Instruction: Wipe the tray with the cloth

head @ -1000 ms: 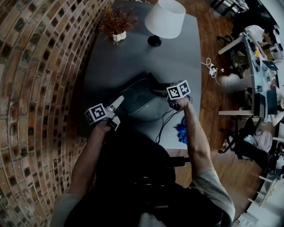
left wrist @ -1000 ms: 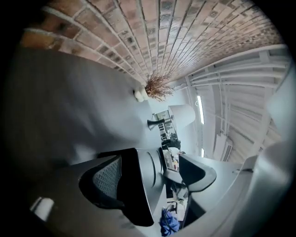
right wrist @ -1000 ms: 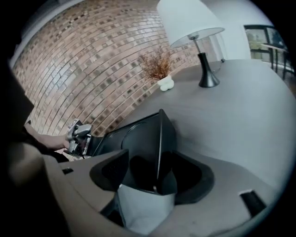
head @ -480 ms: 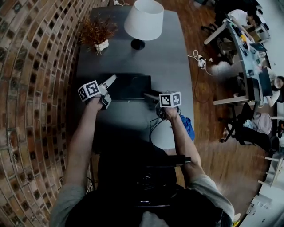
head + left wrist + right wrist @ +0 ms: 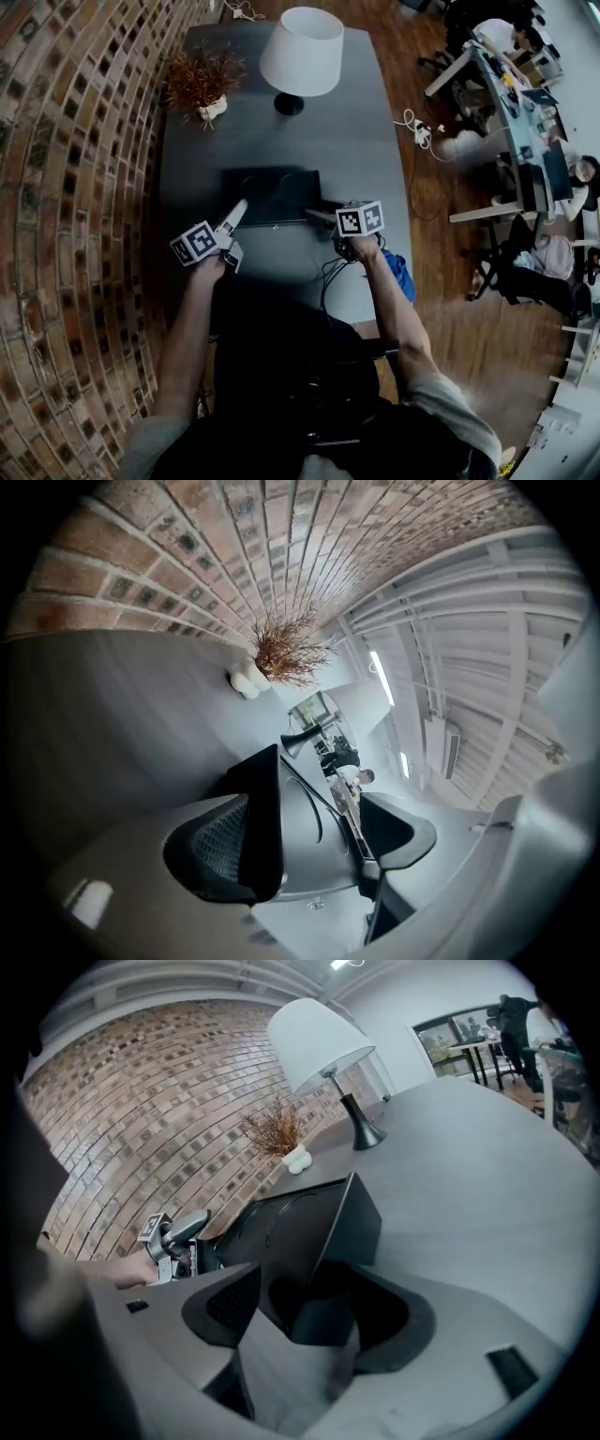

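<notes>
Tray (image 5: 272, 192) lies flat near the middle of the grey surface (image 5: 366, 141), a bit closer to the left edge. Its sides now run straight with the surface's edges. A second ago it sat crooked, with one corner pointing at me.

My right tongs (image 5: 319, 216) are at the tray's near right corner, the same spot as before. In the right gripper view that corner sits between the two pads, and they look to be pinching it.

My left tongs (image 5: 236, 220) have moved. Half a second ago their tip was up by the tray's far left corner. Now it is back by the near left corner. These tongs are spread wide, though they have just been closing a little. In the left gripper view the tray's dark rim (image 5: 267, 803) shows between the pads, but I cannot see them pressing on it.

The blue cloth (image 5: 398, 272) lies at the right edge of the surface, close to the near right corner and just beside my right arm. It is well apart from the tray and neither tongs touch it. It has not moved.

The white lamp (image 5: 300, 52) and the dry plant (image 5: 200, 82) stand near the far edge, as they did before.
</notes>
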Demonstrator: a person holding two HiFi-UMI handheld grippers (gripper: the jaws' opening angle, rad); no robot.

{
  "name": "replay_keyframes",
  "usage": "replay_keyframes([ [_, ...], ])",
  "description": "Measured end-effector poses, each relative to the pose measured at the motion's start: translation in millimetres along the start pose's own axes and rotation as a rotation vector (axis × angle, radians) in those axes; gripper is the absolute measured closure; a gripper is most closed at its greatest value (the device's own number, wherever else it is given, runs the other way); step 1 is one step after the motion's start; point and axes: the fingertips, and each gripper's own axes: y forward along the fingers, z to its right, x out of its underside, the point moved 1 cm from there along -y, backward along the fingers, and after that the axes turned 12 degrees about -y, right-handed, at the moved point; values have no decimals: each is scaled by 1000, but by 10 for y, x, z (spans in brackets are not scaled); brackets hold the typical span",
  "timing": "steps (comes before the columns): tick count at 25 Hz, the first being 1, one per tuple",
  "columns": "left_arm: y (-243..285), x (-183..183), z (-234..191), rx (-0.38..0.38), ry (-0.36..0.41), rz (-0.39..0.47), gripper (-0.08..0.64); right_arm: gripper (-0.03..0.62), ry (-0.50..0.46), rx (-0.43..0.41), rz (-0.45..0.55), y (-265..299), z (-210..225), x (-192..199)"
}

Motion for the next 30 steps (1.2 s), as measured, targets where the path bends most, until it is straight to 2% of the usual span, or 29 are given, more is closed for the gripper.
replay_keyframes([
  [2, 12, -10, -13, 8, -5, 16, 207, 299, 3, 0, 0, 0, 12, 4],
  [5, -3, -26, -11, 29, -3, -7, 209, 299, -1, 4, 7, 17, 15, 11],
  [8, -116, 4, 21, 37, 52, -54, 212, 304, 17, 69, 48, -84, 77, 62],
  [9, -189, 42, 65, 43, 70, -66, 221, 357, 41, 101, 97, -189, 89, 55],
  [10, -280, 89, 127, 51, 86, -72, 221, 374, 72, 125, 161, -328, 78, 37],
  [14, -725, 322, 300, 85, 123, -67, 227, 376, 152, 189, 391, -1012, -72, 41],
  [16, -961, 454, 239, 88, 116, -58, 237, 389, 157, 231, 465, -1365, -158, 84],
  [17, -1066, 514, 227, 89, 101, -48, 241, 415, 159, 254, 494, -1531, -200, 107],
  [19, -1215, 607, 281, 89, 71, -34, 250, 416, 165, 289, 539, -1796, -254, 166],
  [23, -1242, 660, 479, 137, 85, -33, 250, 416, 103, 347, 562, -2065, -359, 141],
  [30, -1060, 527, 1072, 242, 152, -29, 258, 417, -57, 384, 552, -2073, -608, -179],
])
